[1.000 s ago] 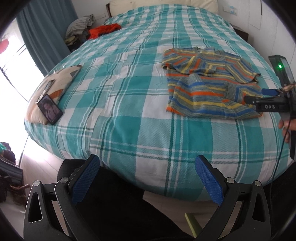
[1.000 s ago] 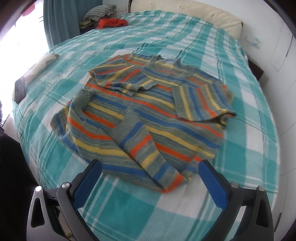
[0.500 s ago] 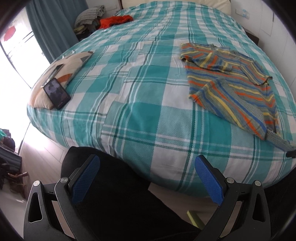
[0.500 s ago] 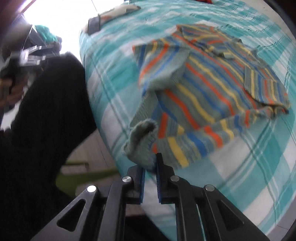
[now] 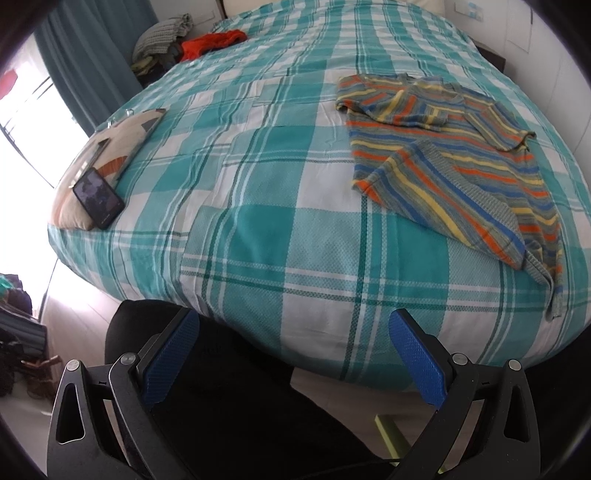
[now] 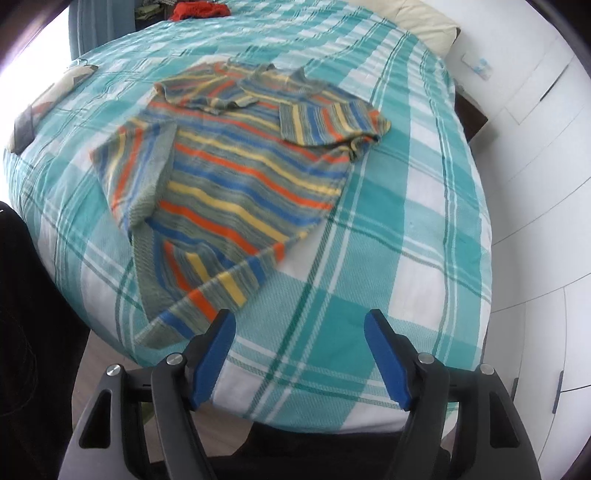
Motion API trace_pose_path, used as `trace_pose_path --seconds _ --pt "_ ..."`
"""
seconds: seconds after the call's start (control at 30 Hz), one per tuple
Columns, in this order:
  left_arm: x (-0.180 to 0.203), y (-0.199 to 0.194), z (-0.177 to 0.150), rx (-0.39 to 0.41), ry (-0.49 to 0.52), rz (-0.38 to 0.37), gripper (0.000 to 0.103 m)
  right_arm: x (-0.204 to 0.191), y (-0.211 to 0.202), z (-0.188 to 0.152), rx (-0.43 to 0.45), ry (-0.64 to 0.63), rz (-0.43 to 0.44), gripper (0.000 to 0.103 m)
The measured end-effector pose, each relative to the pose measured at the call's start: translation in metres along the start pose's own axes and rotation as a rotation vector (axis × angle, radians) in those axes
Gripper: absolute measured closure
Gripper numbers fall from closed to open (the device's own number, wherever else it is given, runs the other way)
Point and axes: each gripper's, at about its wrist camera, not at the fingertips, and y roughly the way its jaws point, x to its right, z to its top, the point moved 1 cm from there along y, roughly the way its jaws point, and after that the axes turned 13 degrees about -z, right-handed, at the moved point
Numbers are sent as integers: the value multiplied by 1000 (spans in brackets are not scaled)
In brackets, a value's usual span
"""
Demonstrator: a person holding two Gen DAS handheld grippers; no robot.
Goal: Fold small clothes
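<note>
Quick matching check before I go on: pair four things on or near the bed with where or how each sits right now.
Things:
1. striped sweater
2. phone
3. red garment
4. right gripper

States or places:
A. open, holding nothing
B. lying on the cushion at the bed's left side
C. spread on the plaid bedspread, one end drooping over the near edge
D. at the far corner beside the curtain

Pairs: 1-C, 2-B, 3-D, 4-A

You're in a home bedroom: a bed [image 5: 258, 206] under a teal plaid cover, a pillow [image 6: 424, 22] at its head, curtains [image 5: 85, 62] by a bright window.
</note>
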Motion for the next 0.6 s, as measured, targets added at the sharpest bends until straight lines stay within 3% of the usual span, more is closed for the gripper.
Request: trace_pose_path --seconds 0.3,0.6 --pt "2 -2 0 10 2 1 0 -33 -34 22 95 15 -87 31" --pt "8 -2 1 16 16 -3 0 -36 -37 24 101 5 -118 31"
